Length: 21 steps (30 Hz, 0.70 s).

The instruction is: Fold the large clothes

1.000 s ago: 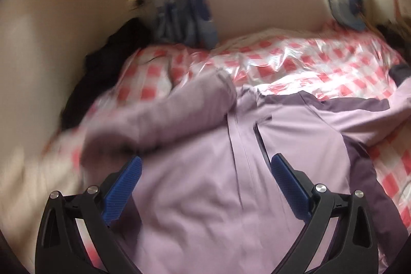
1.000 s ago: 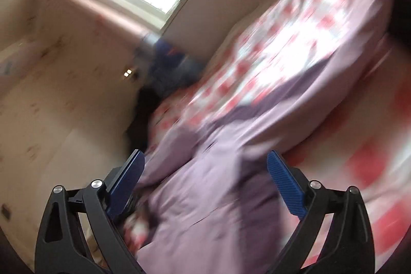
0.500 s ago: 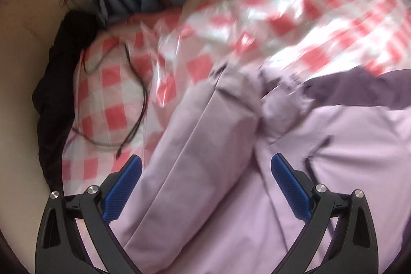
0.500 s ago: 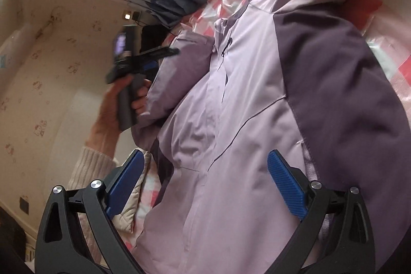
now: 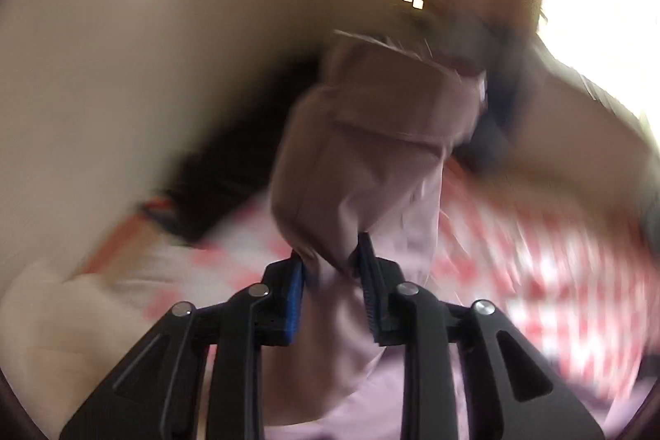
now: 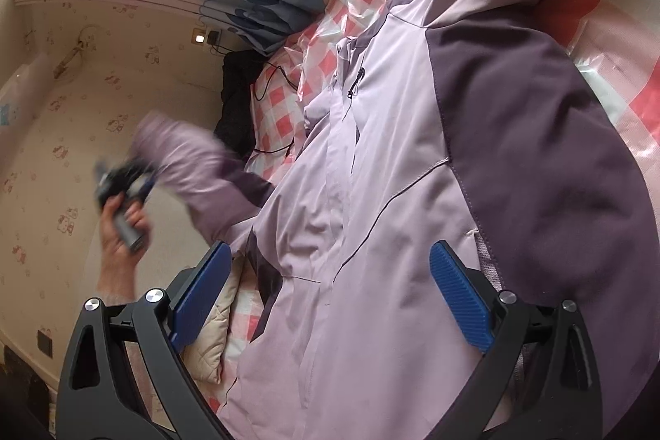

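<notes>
Left wrist view: heavily motion-blurred. The left gripper has the lilac sleeve of the jacket bunched between its blue pads; the jaws are closing on it, with the cloth pinched in the gap. The sleeve stands up and away from the gripper, its cuff end farthest from the camera, long axis running roughly along the pointing direction. Below and to the right lies the red-and-white checked bed cover; a dark garment sits against the wall at left. Detail beyond this is too smeared to read.

Right wrist view: sharp. The right gripper is wide open, nothing between its pads, hovering low over the lower front of the jacket. The jacket lies face up on the bed, zip running away from the camera toward the collar, darker purple side panel to the right. At left, the person's hand holds the left gripper, raised off the bed with the sleeve trailing from it back to the shoulder.

Judgement: the sleeve fold is in hand. The jacket body lies to the right of the lifted sleeve, so the sleeve would go across toward the zip line. The left hand is the nearer one; the right is placed to steady or take the hem.
</notes>
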Tool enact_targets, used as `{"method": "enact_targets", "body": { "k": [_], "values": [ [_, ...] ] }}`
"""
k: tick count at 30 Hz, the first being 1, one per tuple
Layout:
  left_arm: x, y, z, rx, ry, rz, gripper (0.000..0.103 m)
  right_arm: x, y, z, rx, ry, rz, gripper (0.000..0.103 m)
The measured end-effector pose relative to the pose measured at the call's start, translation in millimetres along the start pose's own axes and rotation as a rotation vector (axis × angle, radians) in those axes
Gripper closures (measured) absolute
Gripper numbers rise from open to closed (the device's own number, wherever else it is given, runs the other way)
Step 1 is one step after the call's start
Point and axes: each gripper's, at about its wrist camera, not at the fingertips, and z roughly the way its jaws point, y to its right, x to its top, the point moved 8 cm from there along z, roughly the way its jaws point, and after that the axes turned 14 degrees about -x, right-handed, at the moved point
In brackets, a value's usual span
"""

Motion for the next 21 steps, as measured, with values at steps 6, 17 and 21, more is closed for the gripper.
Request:
{"method": "enact_targets", "body": {
  "k": [6, 17, 21],
  "values": [
    [-6, -218, -70, 0.294, -0.031, -0.433, 0.031, 0, 6, -1, -0.026, -0.013, -0.009, 0.01],
    [-139, -63, -176, -0.245, -0.062, -0.042, 0.007, -9, 0, 4, -0.077, -0.071, -0.083, 0.009],
    [-288, -18, -184, -0.346, -0.351, 0.149, 0.007, -14, -29, -38, -0.155, -0.105, -0.306, 0.009]
  ]
}}
